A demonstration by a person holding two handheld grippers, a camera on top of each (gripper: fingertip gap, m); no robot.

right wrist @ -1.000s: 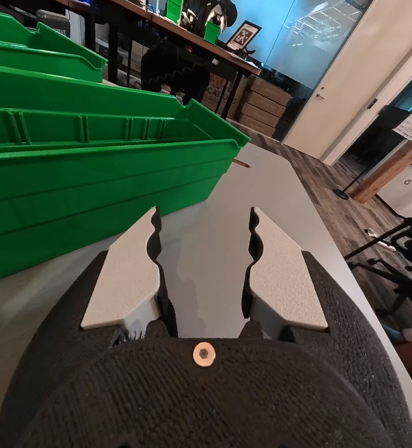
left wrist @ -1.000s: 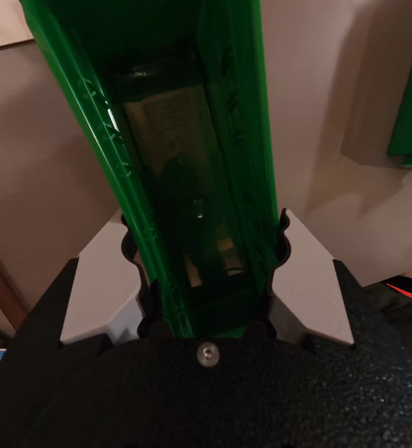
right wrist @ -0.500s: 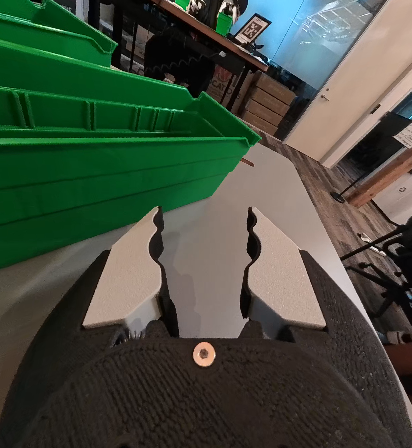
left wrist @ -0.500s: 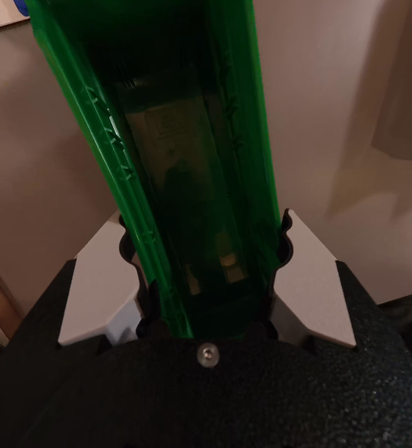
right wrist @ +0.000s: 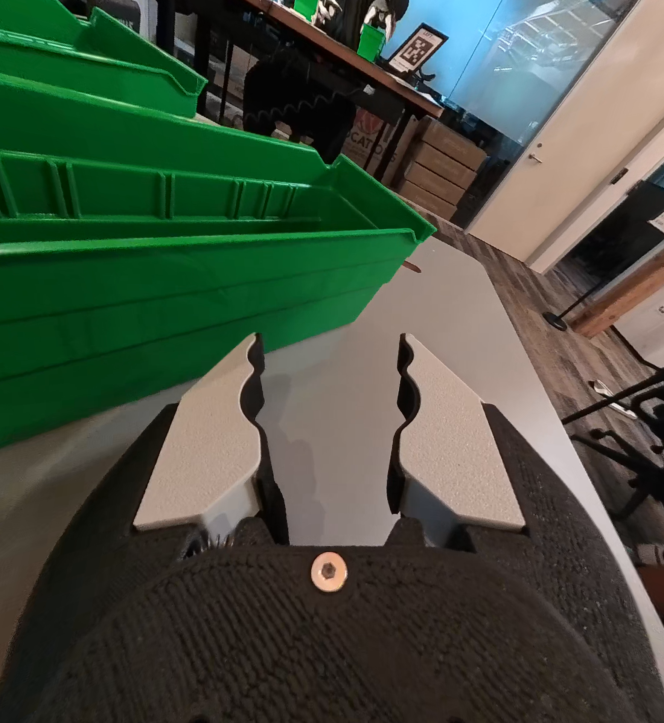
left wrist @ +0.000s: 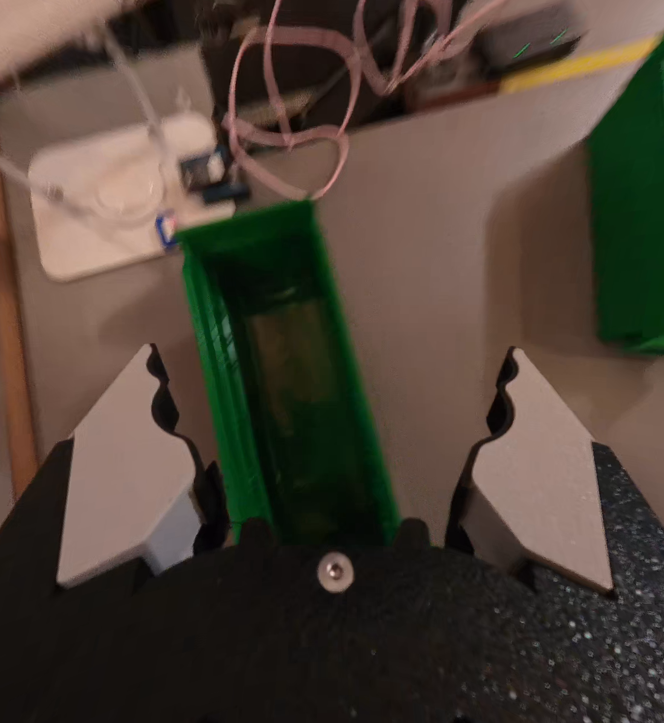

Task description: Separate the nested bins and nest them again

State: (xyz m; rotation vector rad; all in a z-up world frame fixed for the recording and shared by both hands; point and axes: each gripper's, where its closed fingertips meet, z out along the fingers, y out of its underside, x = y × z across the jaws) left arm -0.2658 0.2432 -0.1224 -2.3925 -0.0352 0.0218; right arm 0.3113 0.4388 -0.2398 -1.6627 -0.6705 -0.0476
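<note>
Left gripper (left wrist: 332, 391) fingers spread wide, clear of the narrow bin (left wrist: 283, 371) between them, apparently set apart on the worktop (left wrist: 440, 274). Right gripper (right wrist: 330, 371) open, empty; nested bins (right wrist: 127, 281) lie left of its fingers.

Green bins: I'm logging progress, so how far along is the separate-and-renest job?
Separating looks done: one narrow green bin lies alone between the open left gripper's jaws, unheld. The other green bins sit beside the open, empty right gripper. Renesting remains.
</note>
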